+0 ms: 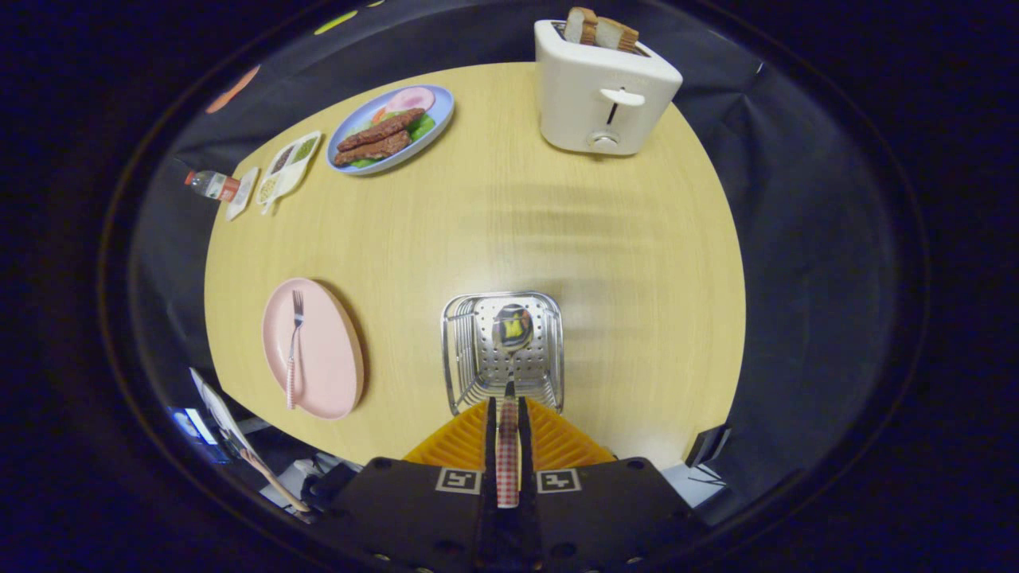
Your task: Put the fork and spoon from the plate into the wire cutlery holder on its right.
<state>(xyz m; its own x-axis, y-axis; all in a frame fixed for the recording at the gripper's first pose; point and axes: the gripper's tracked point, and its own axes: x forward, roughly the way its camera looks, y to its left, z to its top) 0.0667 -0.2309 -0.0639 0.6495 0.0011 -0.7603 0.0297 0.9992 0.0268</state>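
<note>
Gripper point(507, 414) clamping spoon point(512, 330) above holder point(549, 350)

Fingers point(507, 410) clamp spoon point(512, 328) above holder point(503, 354) — fork point(294, 346) plated.

Light wooden table point(493, 215), dark cloth booth wall point(804, 239) behind

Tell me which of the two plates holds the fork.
The pink plate, left of the wire holder; the blue plate farther back carries food. The fork lies on it, while the gripper grips the spoon.
</note>
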